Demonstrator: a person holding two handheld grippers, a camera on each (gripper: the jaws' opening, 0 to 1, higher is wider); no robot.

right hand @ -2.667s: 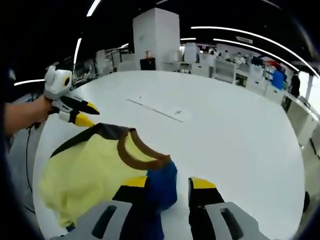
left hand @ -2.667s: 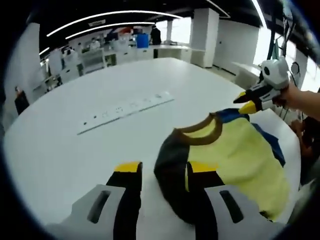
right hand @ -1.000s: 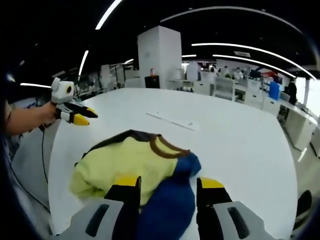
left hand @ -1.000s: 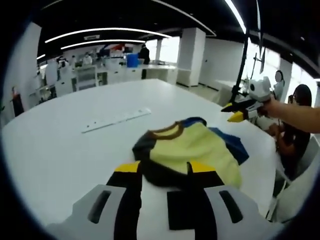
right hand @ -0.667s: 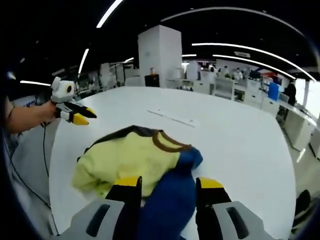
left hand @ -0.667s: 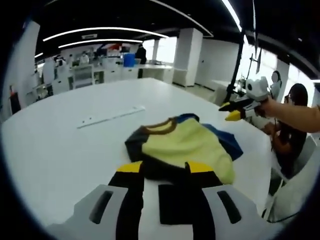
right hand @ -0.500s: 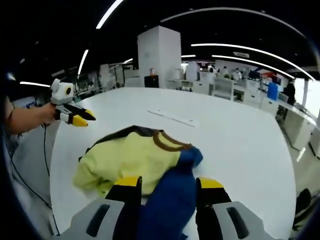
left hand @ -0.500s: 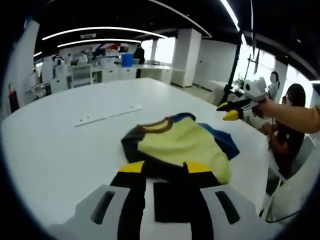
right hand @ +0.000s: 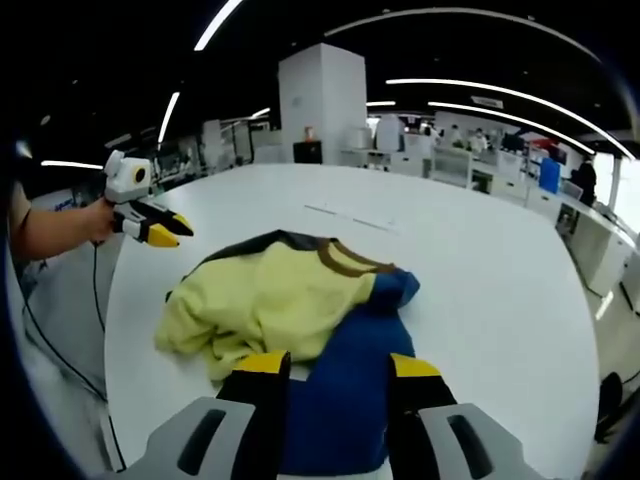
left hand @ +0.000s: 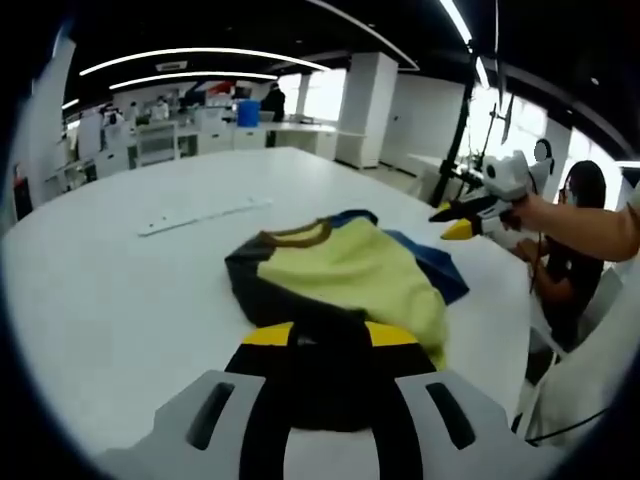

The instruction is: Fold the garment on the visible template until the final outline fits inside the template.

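Two grippers' jaws astride rumpled garment [left hand: 340, 275]

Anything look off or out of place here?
Yes: the yellow shirt with blue and dark sleeves lies bunched and crooked on the white table, each gripper's jaws framing a sleeve. No folding template outline is visible under it.

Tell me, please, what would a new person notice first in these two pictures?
The crumpled garment in the middle of the white table catches the eye first: yellow body, one blue and one dark sleeve. Next, the yellow-tipped left gripper at the table's edge, and the right gripper, both above the table.
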